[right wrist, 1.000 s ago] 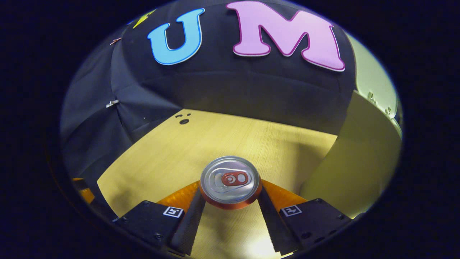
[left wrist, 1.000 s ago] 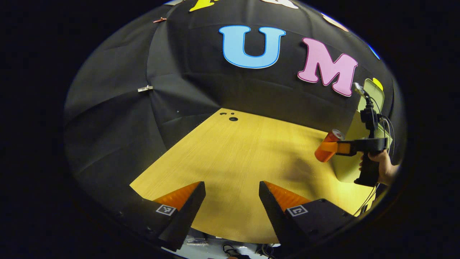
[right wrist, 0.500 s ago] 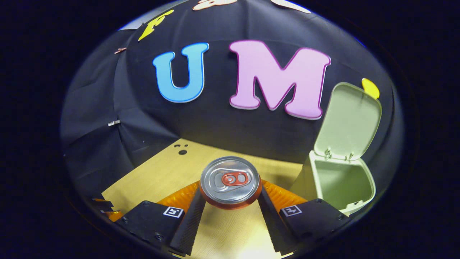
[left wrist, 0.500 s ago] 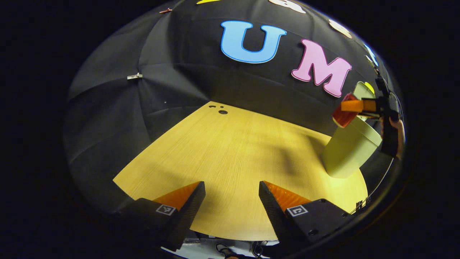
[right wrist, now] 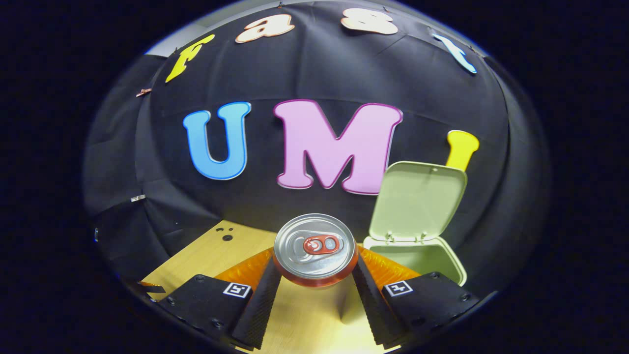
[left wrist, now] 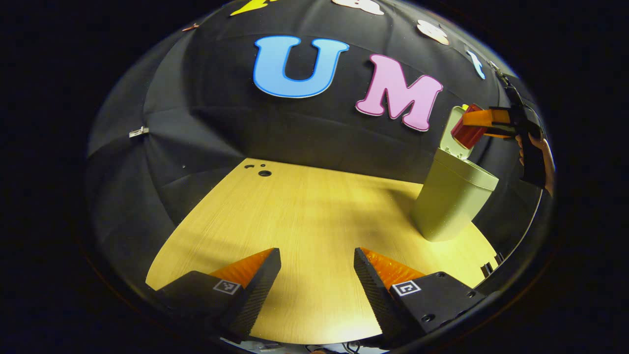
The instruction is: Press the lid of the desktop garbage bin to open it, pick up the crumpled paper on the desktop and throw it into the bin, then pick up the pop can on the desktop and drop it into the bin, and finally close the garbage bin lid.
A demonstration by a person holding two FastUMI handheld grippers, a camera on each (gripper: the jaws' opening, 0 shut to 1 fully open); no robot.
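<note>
The right gripper [right wrist: 315, 275] clamps the pop can [right wrist: 315, 248] with both fingers, held aloft beside the open bin [right wrist: 432, 258], lid [right wrist: 417, 199] upright. It should centre over the opening before releasing. The left gripper [left wrist: 317, 275] hangs open over the desktop [left wrist: 314, 206]

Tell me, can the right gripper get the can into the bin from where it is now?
Probably yes. The right gripper is shut on the pop can and held up by the bin. Its lid stands open, and nothing sits between can and opening.
</note>
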